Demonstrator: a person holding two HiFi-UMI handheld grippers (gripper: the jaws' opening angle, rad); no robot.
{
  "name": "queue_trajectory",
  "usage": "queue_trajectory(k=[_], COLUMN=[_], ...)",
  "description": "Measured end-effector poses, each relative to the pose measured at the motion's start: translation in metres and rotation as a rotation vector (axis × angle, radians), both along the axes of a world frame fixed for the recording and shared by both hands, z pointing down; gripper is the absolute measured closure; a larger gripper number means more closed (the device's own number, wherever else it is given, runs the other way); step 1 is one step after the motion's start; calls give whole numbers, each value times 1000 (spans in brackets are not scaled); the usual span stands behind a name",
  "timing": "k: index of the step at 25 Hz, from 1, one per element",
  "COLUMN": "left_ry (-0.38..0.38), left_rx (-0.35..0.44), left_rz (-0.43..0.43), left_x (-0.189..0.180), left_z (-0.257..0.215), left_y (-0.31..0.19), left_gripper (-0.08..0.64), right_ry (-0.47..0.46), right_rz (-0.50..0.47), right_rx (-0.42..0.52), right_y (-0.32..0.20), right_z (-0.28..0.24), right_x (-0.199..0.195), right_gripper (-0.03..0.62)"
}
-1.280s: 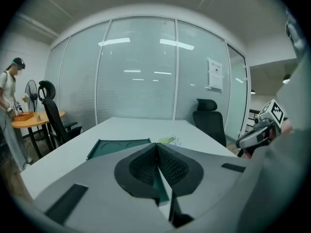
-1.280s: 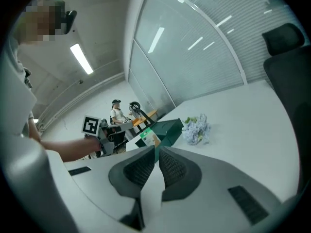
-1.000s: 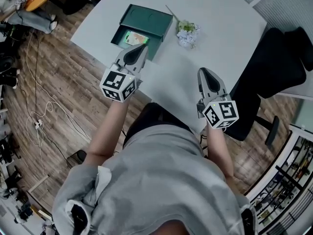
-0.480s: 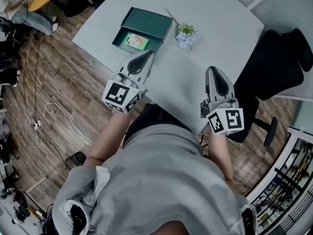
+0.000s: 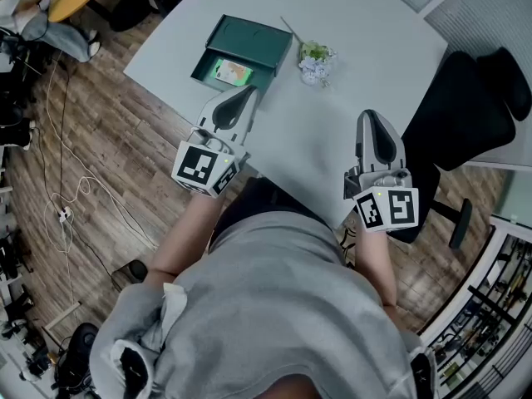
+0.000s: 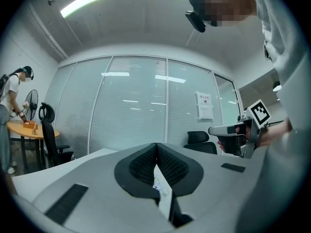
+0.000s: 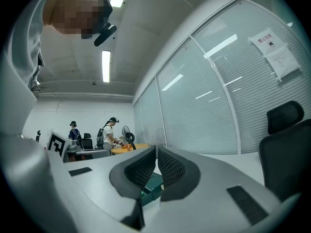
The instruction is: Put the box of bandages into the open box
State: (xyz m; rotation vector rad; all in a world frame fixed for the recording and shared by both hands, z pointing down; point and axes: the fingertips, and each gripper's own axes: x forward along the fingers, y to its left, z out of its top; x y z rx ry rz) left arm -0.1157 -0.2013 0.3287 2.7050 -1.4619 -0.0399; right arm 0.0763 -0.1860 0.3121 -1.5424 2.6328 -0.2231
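**Head view.** The left claw [image 5: 248, 92], closed and empty, sits left of centre at the edge of the grey surface [image 5: 374, 32]. The right claw [image 5: 371, 116], also closed, sits right of centre. The box of bandages [image 5: 231, 71] lies inside the open box [image 5: 253, 36] at upper left, with a small bunch of flowers [image 5: 316, 61] near it.

**Left gripper view.** The jaws meet with nothing between them. The right claw [image 6: 228, 129] shows at right.

**Right gripper view.** The jaws are together and empty. The open box [image 7: 151, 184] shows below them.
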Motion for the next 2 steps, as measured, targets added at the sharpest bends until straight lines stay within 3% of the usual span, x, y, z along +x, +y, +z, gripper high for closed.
queue_trajectory(k=[2], left_ry=[4], left_rx=[12], left_rz=[0], left_x=[0], left_z=[-4], left_y=[0], left_gripper=[540], right_ry=[-6], right_rz=[10], right_rx=[12], right_y=[-1], right_z=[-6], right_x=[3], right_gripper=[538])
